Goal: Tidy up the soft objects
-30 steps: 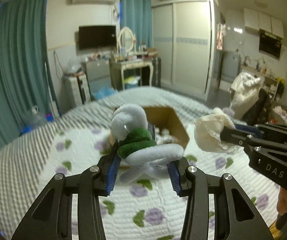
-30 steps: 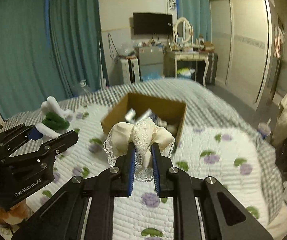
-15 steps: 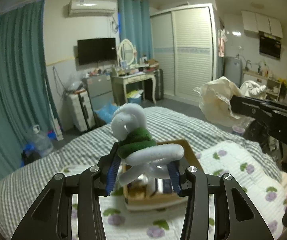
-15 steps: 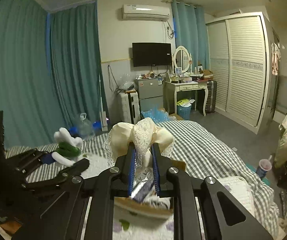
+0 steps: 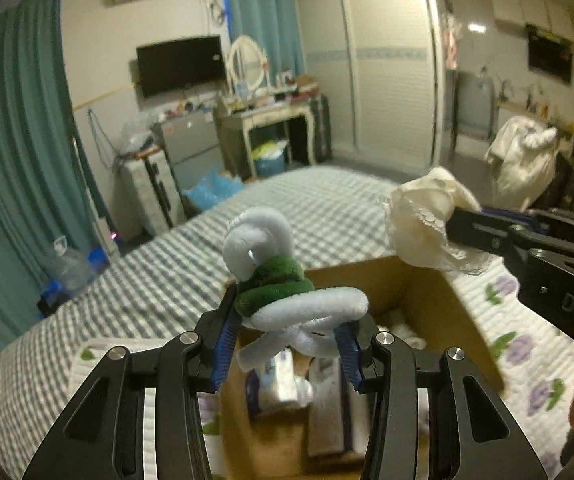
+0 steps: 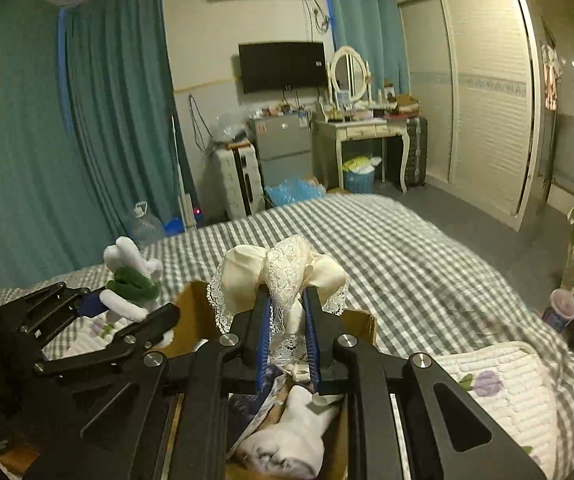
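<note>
My left gripper (image 5: 287,344) is shut on a white and green plush toy (image 5: 283,280) and holds it over the open cardboard box (image 5: 427,280). The toy also shows in the right wrist view (image 6: 131,280). My right gripper (image 6: 287,344) is shut on a cream lace cloth bundle (image 6: 283,272), also above the box (image 6: 363,320). The bundle shows in the left wrist view (image 5: 427,224) at the right. The box holds several white soft items (image 6: 291,440) and packets (image 5: 279,380).
The box sits on a bed with a checked cover (image 6: 387,248) and a flowered quilt (image 6: 507,380). Behind are teal curtains (image 6: 87,140), a dresser with a mirror (image 6: 359,128), a wardrobe (image 6: 487,92) and a water bottle (image 6: 147,224) on the floor.
Both grippers have tilted down and come over the box, which now fills the lower part of both views. Both still hold their items.
</note>
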Demonstrator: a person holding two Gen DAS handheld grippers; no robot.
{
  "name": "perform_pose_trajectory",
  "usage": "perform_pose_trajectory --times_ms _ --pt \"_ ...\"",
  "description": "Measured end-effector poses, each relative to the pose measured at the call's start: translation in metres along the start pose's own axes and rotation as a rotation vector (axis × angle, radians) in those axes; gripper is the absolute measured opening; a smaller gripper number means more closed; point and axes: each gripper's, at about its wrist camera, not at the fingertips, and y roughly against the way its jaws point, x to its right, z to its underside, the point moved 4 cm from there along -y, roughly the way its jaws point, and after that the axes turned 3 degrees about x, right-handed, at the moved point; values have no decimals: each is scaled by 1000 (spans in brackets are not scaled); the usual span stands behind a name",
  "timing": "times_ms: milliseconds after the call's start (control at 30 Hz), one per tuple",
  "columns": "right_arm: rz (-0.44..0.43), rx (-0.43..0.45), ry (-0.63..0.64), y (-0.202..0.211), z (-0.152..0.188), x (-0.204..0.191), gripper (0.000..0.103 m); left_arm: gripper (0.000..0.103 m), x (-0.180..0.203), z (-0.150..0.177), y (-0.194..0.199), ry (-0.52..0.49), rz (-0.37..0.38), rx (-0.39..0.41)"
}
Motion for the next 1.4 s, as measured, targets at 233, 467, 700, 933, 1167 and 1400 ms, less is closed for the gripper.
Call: perform_pose_trajectory --times_ms 233,467,700,933,1167,1400 --pt "46 -109 -20 -59 30 22 15 43 5 18 -38 -3 -12 -81" --pt "33 -175 -58 -78 48 34 24 48 10 21 -36 2 6 -91" --pt "76 -120 -88 -45 30 36 47 87 13 6 -8 -39 -52 -60" --pt "124 -9 -68 56 -21 19 47 87 4 -36 93 -27 -68 67" --pt "176 132 18 199 -77 -26 48 87 -18 -81 233 44 -67 278" --pt "144 313 56 327 -83 -77 68 95 -43 -76 354 112 -46 517"
